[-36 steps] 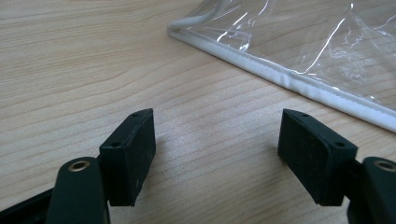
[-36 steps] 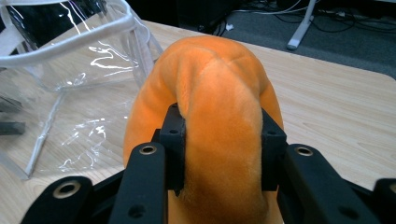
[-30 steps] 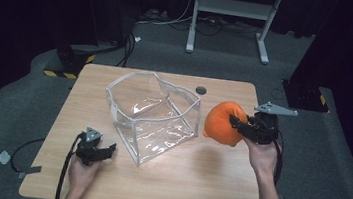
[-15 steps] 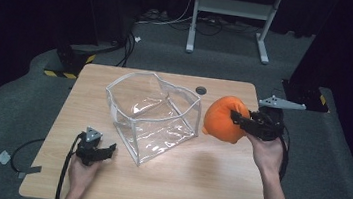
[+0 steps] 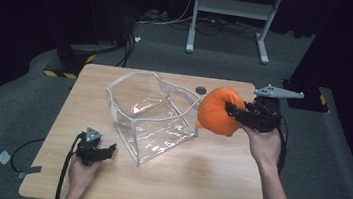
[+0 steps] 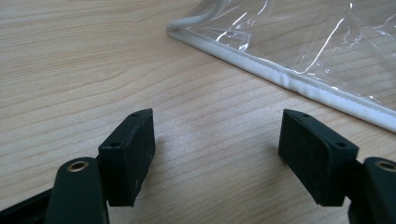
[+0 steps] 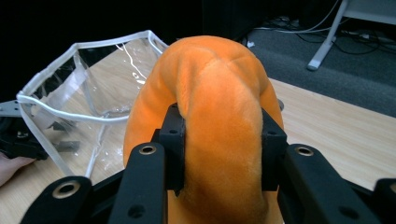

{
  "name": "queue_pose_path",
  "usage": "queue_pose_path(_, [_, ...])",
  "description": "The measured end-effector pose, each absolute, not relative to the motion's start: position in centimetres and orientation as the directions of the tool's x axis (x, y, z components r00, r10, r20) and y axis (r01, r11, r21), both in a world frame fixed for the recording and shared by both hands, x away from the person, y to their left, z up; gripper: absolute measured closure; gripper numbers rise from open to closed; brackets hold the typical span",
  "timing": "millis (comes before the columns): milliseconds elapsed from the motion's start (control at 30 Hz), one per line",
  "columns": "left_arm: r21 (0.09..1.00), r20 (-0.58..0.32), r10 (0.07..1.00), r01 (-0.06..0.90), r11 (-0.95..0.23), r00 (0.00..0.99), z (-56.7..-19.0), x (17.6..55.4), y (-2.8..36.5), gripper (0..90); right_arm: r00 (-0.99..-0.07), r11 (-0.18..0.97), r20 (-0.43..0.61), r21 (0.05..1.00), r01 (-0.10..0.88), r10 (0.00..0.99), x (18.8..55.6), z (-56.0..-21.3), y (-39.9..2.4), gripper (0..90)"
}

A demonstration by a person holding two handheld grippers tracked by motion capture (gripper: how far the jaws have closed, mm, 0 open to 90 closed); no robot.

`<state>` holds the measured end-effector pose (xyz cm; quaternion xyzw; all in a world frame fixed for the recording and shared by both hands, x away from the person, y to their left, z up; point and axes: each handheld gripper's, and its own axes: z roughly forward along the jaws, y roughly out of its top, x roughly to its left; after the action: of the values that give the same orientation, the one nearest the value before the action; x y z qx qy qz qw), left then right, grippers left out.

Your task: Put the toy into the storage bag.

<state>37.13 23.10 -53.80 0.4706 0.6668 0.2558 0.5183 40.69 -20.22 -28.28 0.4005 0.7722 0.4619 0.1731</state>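
Note:
An orange plush toy [image 5: 218, 112] hangs above the table's right side, squeezed between the pads of my right gripper [image 5: 236, 112]; in the right gripper view the plush [image 7: 219, 116] bulges around both pads. A clear plastic bag with white piping [image 5: 150, 116] stands open in the table's middle, just left of the plush; it is also seen as the bag [image 7: 79, 98] beyond the toy. My left gripper [image 5: 106, 149] rests low at the table's front left, open, nothing between its fingers [image 6: 128, 156]. The bag's white seam [image 6: 289, 79] lies a little ahead of it.
The wooden table [image 5: 205, 183] has a small round black hole [image 5: 200, 89] near its back edge. Cables trail on the grey floor at left [image 5: 23, 150]. A white desk frame [image 5: 231, 22] stands behind the table.
My right gripper has lifted the orange plush higher and slightly back, still right of the bag. The left gripper has stayed put.

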Motion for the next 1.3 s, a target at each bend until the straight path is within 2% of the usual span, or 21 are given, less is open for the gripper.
queue_pose_path(767, [0.828,-0.452,0.892,0.363,0.427,-0.020,-53.8,37.1,23.1,27.1,-0.684,0.273,0.107,0.864,0.423,0.721,41.9,-24.0,-16.0,63.8])
queue_pose_path(1267, [0.829,-0.448,0.894,0.367,0.423,-0.016,-53.8,37.1,23.1,27.0,-0.707,0.285,0.114,0.862,0.420,0.698,43.1,-23.2,-13.1,63.8])
queue_pose_path(1300, [0.845,-0.370,0.928,0.428,0.322,0.032,-53.8,36.8,23.8,27.0,-0.710,0.289,0.111,0.861,0.418,0.695,43.3,-23.2,-12.6,63.7])
